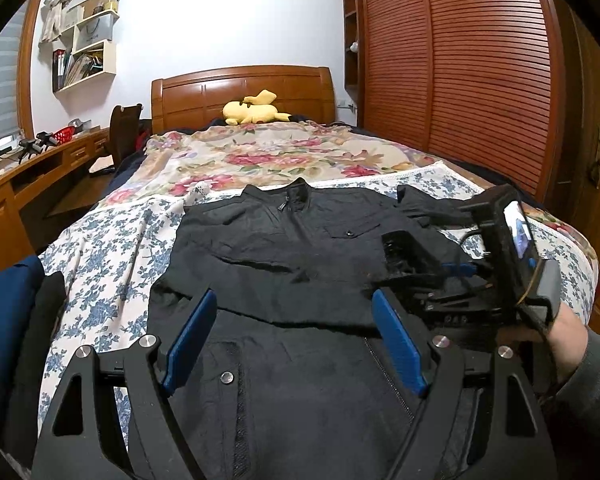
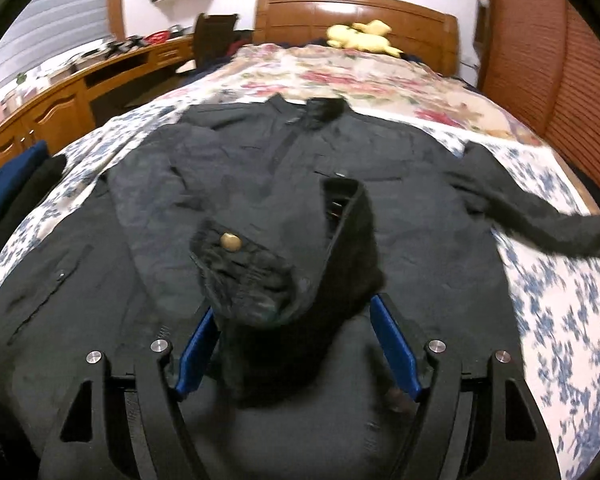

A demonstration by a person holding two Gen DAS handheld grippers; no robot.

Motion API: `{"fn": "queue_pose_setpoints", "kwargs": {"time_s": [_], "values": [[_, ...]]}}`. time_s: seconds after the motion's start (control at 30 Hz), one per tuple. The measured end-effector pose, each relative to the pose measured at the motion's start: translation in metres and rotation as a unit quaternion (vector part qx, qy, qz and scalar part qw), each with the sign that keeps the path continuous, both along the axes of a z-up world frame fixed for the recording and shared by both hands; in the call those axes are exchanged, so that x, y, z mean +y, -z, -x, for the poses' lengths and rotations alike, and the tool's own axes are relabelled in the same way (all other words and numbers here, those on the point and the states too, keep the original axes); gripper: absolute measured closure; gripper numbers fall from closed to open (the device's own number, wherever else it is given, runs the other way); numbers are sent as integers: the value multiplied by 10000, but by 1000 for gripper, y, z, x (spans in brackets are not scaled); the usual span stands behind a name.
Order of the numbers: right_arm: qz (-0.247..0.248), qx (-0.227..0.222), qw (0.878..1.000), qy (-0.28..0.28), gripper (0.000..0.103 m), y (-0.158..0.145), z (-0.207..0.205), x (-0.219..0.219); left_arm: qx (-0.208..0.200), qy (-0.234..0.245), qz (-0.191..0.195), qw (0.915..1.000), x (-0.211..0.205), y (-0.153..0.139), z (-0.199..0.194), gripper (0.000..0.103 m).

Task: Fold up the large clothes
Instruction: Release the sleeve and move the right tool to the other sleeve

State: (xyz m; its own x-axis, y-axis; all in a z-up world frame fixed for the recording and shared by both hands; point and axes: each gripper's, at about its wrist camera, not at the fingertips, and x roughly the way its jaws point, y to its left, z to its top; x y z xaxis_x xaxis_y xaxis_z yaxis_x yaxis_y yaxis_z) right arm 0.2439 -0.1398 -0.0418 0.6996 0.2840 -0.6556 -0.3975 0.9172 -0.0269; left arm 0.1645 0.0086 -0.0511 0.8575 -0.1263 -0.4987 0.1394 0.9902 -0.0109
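Black jacket (image 1: 284, 248) lies spread on the bed (image 1: 100, 248); right gripper (image 2: 296, 336) jaws apart around its cuff (image 2: 240, 264).

Bedroom, white walls. Wooden bed (image 1: 452, 176) with carved headboard (image 1: 244, 92), floral covers. Louvred wooden wardrobe (image 1: 460, 72) at right. Wooden table (image 1: 28, 168) and chair (image 1: 124, 128) at left, below blinded window (image 1: 0, 88). Wall shelves (image 1: 88, 48) above, cluttered.

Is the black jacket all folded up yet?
Not yet. The black jacket lies mostly spread on the bed; one sleeve is laid across it, the other sleeve sticks out.
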Motion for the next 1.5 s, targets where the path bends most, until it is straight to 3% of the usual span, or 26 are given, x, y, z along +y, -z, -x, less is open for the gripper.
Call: {"fn": "queue_pose_setpoints", "kwargs": {"time_s": [0.17, 0.4, 0.63, 1.03, 1.13, 1.3, 1.5], "values": [[267, -205, 9986, 410, 27, 2, 23, -30, 25, 78, 19, 10000, -4, 0, 1, 22], [-304, -110, 9991, 282, 27, -2, 72, -80, 54, 216, 28, 9997, -14, 2, 0, 22], [-187, -413, 9989, 74, 27, -11, 96, -102, 92, 379, -22, 9992, -37, 5, -9, 22], [-301, -669, 9972, 170, 27, -11, 94, -161, 231, 584, -21, 9980, -84, 19, -33, 22], [-237, -662, 9972, 244, 27, -8, 92, -175, 351, 525, 79, 9980, -89, 29, -47, 22], [-118, -631, 9970, 436, 27, -3, 84, -194, 394, 536, -140, 9977, -103, 43, -74, 22], [5, -636, 9950, 776, 27, -9, 61, -215, 420, 550, -127, 9975, -111, 58, -111, 22]]}}
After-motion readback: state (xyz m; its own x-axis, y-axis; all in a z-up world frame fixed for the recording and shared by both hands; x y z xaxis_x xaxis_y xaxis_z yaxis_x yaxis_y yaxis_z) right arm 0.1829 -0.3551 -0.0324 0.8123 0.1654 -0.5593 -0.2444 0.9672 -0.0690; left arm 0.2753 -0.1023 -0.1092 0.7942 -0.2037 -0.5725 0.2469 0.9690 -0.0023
